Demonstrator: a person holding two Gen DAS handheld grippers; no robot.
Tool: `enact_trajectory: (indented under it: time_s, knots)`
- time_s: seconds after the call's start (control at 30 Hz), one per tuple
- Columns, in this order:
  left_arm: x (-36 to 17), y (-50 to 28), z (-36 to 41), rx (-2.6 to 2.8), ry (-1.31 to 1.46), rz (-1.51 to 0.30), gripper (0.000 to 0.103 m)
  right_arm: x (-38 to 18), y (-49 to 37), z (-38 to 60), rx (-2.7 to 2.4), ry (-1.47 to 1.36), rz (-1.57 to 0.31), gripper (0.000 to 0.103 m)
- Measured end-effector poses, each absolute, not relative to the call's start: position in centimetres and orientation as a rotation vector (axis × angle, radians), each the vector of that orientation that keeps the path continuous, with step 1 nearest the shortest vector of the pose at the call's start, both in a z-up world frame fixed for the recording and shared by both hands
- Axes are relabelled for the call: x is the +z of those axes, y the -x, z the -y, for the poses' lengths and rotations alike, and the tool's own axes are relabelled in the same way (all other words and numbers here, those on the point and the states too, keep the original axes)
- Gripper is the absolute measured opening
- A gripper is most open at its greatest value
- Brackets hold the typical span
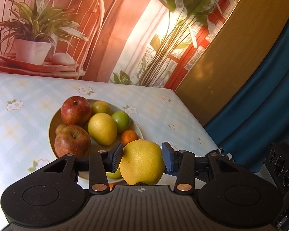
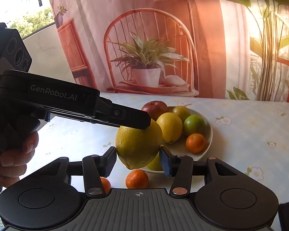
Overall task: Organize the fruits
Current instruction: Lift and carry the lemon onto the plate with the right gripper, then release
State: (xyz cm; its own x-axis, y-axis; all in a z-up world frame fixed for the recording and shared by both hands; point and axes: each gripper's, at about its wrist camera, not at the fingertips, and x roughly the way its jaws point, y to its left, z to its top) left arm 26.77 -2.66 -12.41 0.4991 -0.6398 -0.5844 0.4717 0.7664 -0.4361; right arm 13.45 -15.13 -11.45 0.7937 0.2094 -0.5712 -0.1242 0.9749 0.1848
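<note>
A big yellow citrus fruit (image 1: 142, 162) sits between the pads of my left gripper (image 1: 142, 158), which is shut on it and holds it above the near rim of a white plate (image 1: 54, 119). The same fruit (image 2: 138, 146) shows in the right wrist view, with the left gripper's finger (image 2: 133, 118) on top of it. My right gripper (image 2: 138, 160) stands around this fruit with its pads at its sides; contact is unclear. The plate (image 2: 209, 134) holds two red apples (image 1: 75, 110), a lemon (image 1: 102, 128), a green lime (image 1: 121, 119) and a mandarin (image 1: 129, 137).
Two loose mandarins (image 2: 136, 179) lie on the flowered tablecloth (image 2: 250, 127) in front of the plate. A printed backdrop (image 2: 148, 44) with a chair and plants hangs behind the table. The table's right edge (image 1: 194, 119) drops off toward a blue curtain (image 1: 260, 105).
</note>
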Motion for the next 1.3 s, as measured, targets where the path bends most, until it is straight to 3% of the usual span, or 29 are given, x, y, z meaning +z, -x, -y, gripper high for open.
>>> enact_trajectory:
  time_s: [0.5,1.3]
  knots:
    - [-13.9,-31.9,3.6,-0.603,0.168,-0.871,0.047,-14.7,-20.8,16.1,0.179,-0.171,-0.678,0.045]
    - [-12.4,-27.1,-0.9,-0.479,0.155,-0.745,0.046,-14.8,-14.8,15.1,0.129,-0.123,-0.538,0.046]
